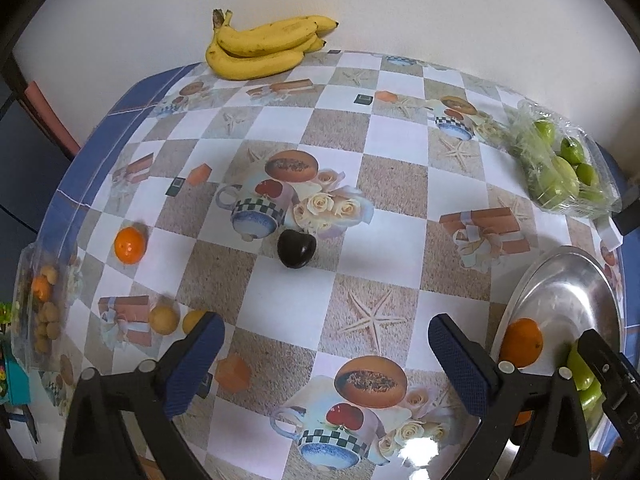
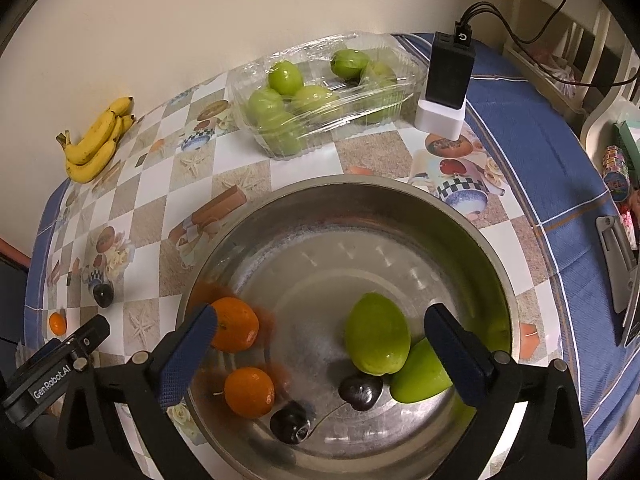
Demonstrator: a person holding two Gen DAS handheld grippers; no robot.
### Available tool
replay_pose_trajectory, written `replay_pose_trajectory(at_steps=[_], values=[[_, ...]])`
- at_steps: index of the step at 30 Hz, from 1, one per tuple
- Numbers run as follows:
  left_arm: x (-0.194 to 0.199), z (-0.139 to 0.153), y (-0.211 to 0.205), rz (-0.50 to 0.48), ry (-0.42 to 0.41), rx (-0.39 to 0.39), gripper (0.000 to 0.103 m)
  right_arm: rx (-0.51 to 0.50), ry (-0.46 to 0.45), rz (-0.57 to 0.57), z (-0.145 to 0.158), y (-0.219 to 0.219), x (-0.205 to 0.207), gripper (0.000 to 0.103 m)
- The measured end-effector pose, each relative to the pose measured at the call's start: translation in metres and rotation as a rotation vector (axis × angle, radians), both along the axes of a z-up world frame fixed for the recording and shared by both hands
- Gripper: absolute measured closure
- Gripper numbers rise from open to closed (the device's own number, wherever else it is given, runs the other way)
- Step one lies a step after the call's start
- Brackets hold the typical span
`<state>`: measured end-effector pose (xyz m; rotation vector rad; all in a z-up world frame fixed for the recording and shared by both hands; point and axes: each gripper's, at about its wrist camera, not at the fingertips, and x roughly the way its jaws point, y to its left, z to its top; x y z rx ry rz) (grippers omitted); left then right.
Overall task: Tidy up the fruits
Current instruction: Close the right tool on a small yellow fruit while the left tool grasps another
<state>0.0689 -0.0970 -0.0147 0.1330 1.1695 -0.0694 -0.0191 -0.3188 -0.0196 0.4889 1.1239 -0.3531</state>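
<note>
Open tablecloth (image 1: 288, 312) around lone cherry (image 1: 297, 248), bowl (image 2: 280, 216) crowded low, bare far side

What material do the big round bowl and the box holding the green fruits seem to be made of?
The bowl looks like polished metal, probably stainless steel: grey, shiny, mirroring the fruit inside. The box looks like thin clear plastic with film over it: see-through, ribbed, crinkled, glossy.

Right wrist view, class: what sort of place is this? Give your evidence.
Probably a home dining or kitchen table: a printed tablecloth, a bunch of bananas, and a metal bowl holding fruit.
</note>
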Motion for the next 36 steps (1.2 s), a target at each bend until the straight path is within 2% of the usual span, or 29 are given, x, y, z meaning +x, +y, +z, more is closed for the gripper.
replay_pose_trajectory(at_steps=[7, 12, 20, 27, 36], values=[[0.003, 0.006, 0.006, -0.026, -0.026, -0.007, 0.0, 0.045, -0.031, 0.01, 0.003, 0.005, 0.003, 0.0], [0.005, 0.012, 0.012, -0.048, -0.058, 0.023, 0.0, 0.029, -0.048, 0.024, 0.009, 0.015, 0.007, 0.0], [0.012, 0.02, 0.038, -0.043, -0.093, 0.021, 0.0, 0.034, -0.056, 0.077, 0.013, 0.041, 0.017, 0.0], [0.018, 0.02, 0.069, -0.008, -0.076, -0.018, 0.0, 0.043, -0.068, 0.152, 0.013, 0.074, 0.031, 0.0], [0.028, 0.021, 0.129, 0.121, -0.08, -0.084, 0.0, 0.077, -0.092, 0.235, 0.015, 0.123, 0.052, 0.0]])
